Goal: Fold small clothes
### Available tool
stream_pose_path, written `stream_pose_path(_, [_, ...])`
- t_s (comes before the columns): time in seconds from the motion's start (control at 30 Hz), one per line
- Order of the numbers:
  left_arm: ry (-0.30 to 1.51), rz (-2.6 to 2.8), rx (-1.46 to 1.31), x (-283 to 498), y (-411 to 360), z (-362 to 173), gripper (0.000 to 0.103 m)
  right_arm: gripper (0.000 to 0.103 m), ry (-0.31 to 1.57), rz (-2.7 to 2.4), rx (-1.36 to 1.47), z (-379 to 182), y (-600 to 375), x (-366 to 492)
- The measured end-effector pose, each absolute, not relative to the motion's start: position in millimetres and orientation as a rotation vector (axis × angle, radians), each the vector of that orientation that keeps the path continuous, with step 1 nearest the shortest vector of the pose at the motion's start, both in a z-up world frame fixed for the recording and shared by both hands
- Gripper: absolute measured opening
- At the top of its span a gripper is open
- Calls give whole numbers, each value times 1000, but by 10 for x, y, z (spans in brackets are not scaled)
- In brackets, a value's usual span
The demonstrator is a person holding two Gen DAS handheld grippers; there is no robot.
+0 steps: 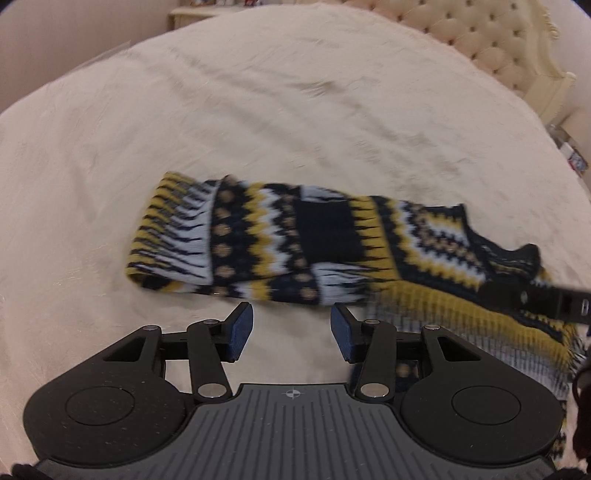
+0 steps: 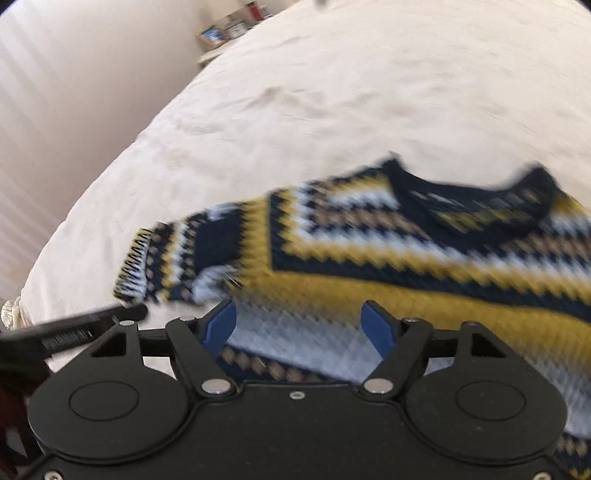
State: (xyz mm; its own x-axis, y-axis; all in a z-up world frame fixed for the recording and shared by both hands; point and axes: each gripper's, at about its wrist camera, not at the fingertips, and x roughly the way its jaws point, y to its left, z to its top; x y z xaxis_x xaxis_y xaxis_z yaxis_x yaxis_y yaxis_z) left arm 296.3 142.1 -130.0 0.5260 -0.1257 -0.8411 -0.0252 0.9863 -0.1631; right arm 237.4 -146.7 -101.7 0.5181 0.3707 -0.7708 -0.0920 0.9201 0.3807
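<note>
A small knitted sweater [image 1: 303, 243] in navy, mustard and white zigzags lies on a cream bedspread [image 1: 258, 110]. In the left wrist view its sleeve stretches left, just beyond my open, empty left gripper [image 1: 291, 330]. In the right wrist view the sweater's body [image 2: 406, 251] and navy neckline [image 2: 472, 199] fill the right half. My right gripper [image 2: 299, 328] is open and empty, hovering over the white and mustard part of the body. The other gripper's black finger shows at the left [image 2: 77, 332] and, in the left wrist view, at the right edge [image 1: 535, 299].
A tufted cream headboard [image 1: 491, 40] stands at the back right of the left wrist view. A pale wall [image 2: 74, 92] runs along the bed's left edge in the right wrist view, with a small cluttered table [image 2: 225, 33] behind.
</note>
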Motion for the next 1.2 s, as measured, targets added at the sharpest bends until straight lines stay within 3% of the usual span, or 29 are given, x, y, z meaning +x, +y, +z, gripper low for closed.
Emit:
stream_pose_path(0.23, [1083, -36, -217, 3145, 1747, -1527, 46, 77, 1025, 351, 273, -1148, -906, 2869])
stream_pose_path(0.4, [1099, -21, -275, 3186, 1916, -1627, 59, 77, 1082, 377, 248, -1337, -661, 3169])
stream_pose_path(0.57, [1119, -3, -312, 3195, 2006, -1710, 60, 76, 1139, 405, 242, -1553, -523, 3369])
stream_pose_path(0.8, [1135, 4, -336, 3165, 2042, -1742, 60, 58, 1174, 425, 263, -1697, -435, 3491])
stream_pose_path(0.87, [1135, 4, -334, 3165, 2036, -1737, 60, 43, 1178, 410, 264, -1707, -425, 3529])
stream_pose_path(0.9, [1134, 6, -334, 3165, 2037, -1735, 60, 21, 1181, 403, 264, -1701, -424, 3547])
stream_pose_path(1.2, [1114, -34, -299, 3143, 1892, -1642, 60, 18, 1029, 460, 377, -1025, -668, 3336])
